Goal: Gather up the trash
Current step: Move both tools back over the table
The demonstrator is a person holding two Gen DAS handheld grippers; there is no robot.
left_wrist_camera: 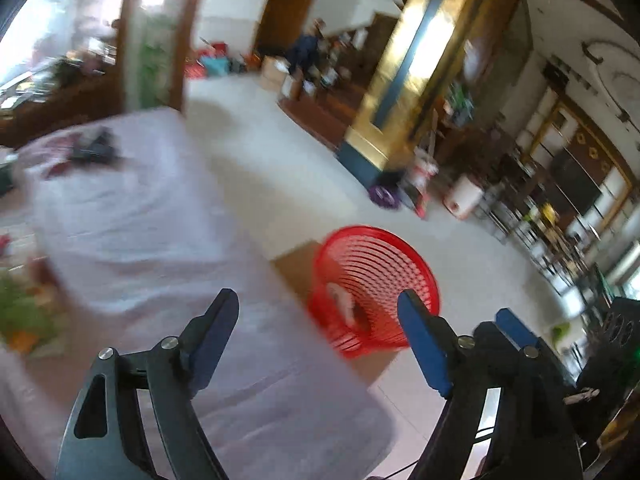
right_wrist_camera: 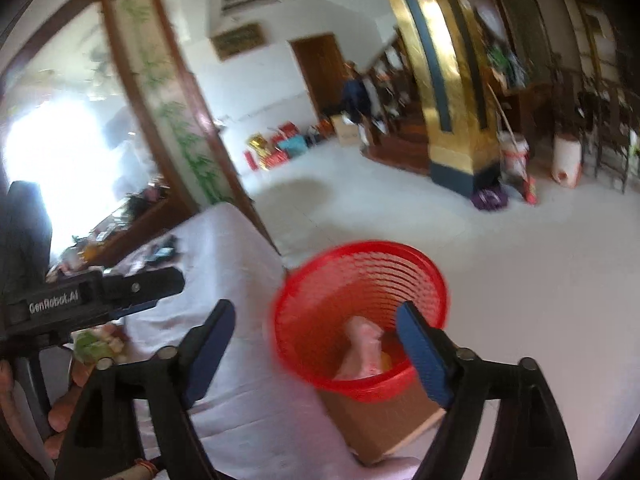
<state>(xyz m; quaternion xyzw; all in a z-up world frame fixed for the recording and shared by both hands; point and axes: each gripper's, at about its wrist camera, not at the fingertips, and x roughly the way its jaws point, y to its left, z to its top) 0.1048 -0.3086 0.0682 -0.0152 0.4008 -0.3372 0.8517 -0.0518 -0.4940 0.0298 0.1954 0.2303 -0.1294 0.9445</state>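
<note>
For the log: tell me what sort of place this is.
Probably a large indoor hall, perhaps a temple or family house: a gold pillar, a wide pale floor, and a cloth-covered table beside a red basket.

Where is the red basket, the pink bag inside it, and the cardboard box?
red basket (right_wrist_camera: 404,250): right wrist view, on its far rim.
pink bag (right_wrist_camera: 362,346): right wrist view, on its crumpled middle.
cardboard box (right_wrist_camera: 380,426): right wrist view, on its top below the basket.

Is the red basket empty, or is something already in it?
Not empty: the red basket holds a crumpled pinkish bag at its bottom.
</note>
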